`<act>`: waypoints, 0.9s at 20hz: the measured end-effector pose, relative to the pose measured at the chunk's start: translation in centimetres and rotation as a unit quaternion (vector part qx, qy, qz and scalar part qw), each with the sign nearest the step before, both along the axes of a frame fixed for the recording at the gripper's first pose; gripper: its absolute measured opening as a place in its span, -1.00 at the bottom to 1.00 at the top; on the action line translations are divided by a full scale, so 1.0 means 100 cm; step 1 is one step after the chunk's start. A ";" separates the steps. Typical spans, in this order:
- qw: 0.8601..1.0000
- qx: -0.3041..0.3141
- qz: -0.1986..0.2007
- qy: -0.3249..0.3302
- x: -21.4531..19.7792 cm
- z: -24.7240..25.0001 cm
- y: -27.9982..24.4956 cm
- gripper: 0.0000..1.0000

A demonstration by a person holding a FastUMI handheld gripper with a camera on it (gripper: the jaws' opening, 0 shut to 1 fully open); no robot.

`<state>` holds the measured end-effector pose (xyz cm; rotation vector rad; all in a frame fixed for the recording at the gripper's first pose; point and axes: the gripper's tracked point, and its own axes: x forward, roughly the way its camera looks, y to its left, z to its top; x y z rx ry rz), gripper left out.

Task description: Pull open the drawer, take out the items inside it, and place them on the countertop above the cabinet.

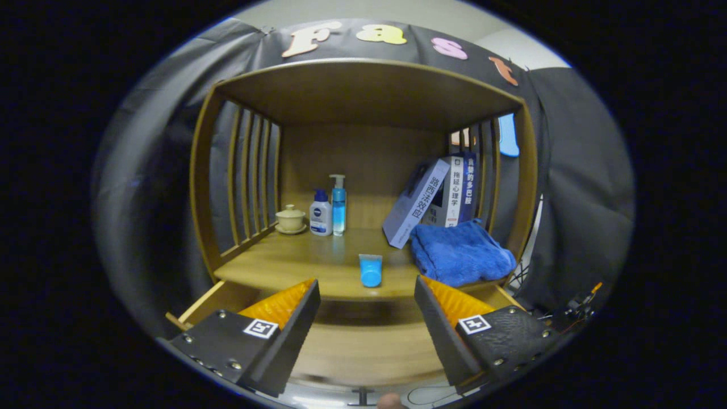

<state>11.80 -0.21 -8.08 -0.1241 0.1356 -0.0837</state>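
Your drawer (363,346) is pulled out below the fingers, and its wooden floor between them looks bare as far as I can see, though the near part is hidden behind the fingers. The gripper (366,318) hangs over it with the fingers spread wide, released, grasping nothing.

Up on the desk (284,264) above the cabinet, a small blue tube (371,270) stands near the front edge, just beyond the fingers and between them. I judge that to be an item you have already lifted out, so the task looks close to done, unless something hides in the unseen part of the drawer.

Count with me: one tube, one folded blue towel (461,253) just right of it, three books (440,199) leaning behind the towel, two pump bottles (329,209) at the back, one lidded cup (290,218) on a saucer beside them.
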 end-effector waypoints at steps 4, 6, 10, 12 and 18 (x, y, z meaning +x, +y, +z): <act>0.999 0.023 0.008 -0.048 -0.052 -0.004 0.022 0.97; 0.997 0.034 -0.001 -0.065 -0.073 -0.008 0.019 0.97; 0.996 0.045 -0.016 -0.075 -0.095 -0.029 0.000 0.96; 0.997 0.039 -0.016 -0.060 -0.098 -0.051 -0.009 0.96; 0.998 0.048 -0.009 -0.048 -0.102 -0.097 -0.024 0.97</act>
